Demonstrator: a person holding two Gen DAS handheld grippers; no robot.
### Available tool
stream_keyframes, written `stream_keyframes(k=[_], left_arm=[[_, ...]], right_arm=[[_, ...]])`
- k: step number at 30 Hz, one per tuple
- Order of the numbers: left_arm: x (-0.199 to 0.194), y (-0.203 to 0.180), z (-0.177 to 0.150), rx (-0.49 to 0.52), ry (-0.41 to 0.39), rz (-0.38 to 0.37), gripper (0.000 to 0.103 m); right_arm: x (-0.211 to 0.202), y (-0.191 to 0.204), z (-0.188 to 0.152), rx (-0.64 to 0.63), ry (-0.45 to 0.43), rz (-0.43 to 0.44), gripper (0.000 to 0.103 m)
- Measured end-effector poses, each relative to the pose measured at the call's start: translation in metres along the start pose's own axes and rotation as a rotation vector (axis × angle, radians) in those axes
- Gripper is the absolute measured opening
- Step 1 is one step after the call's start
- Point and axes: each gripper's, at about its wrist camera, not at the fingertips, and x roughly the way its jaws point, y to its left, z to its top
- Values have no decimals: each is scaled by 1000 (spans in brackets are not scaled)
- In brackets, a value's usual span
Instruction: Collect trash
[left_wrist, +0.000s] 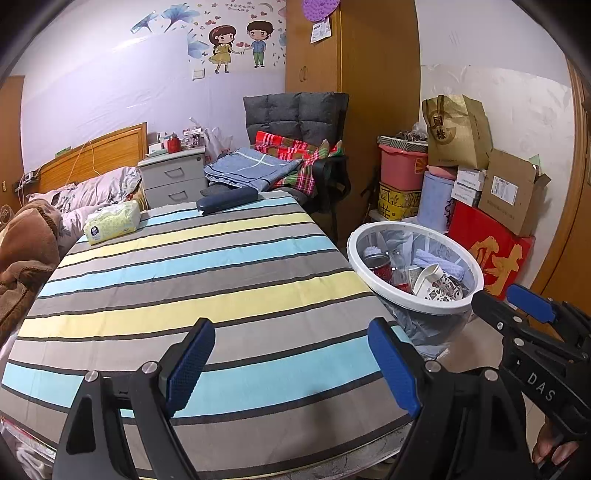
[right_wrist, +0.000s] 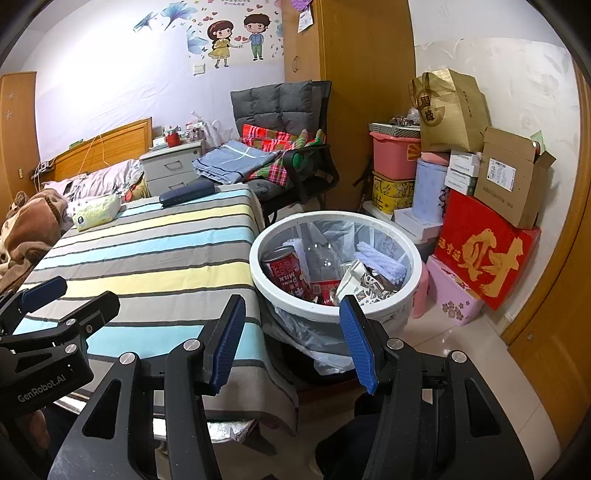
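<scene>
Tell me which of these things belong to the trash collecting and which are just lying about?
Part of the job:
- white bin
- red milk can inside it
- crumpled paper cup inside it
- left tool and right tool, both open and empty

Just lying about:
- tissue pack
- dark blue case
- striped cloth
- gold bag

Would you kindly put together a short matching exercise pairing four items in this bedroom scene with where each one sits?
Items:
1. red milk can
2. tissue pack
3. dark blue case
4. folded blue cloth

Places:
A. on the chair seat
B. inside the white trash bin
C. far edge of the striped tabletop, toward the chair
D. far left corner of the striped tabletop, by the bed

Pairs: 1-B, 2-D, 3-C, 4-A
</scene>
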Motion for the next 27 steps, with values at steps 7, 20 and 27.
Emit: stream_keyframes(k=[7, 20, 27], left_arm=[[0, 0, -2, -11, 6, -14, 85], [0, 0, -2, -7, 9, -6, 85], [0, -1, -1, 0, 12, 5, 85]], right_arm=[[0, 0, 0, 3, -2, -2, 55], [-2, 0, 1, 6, -4, -2, 55], [-2, 0, 1, 5, -3, -1, 55]])
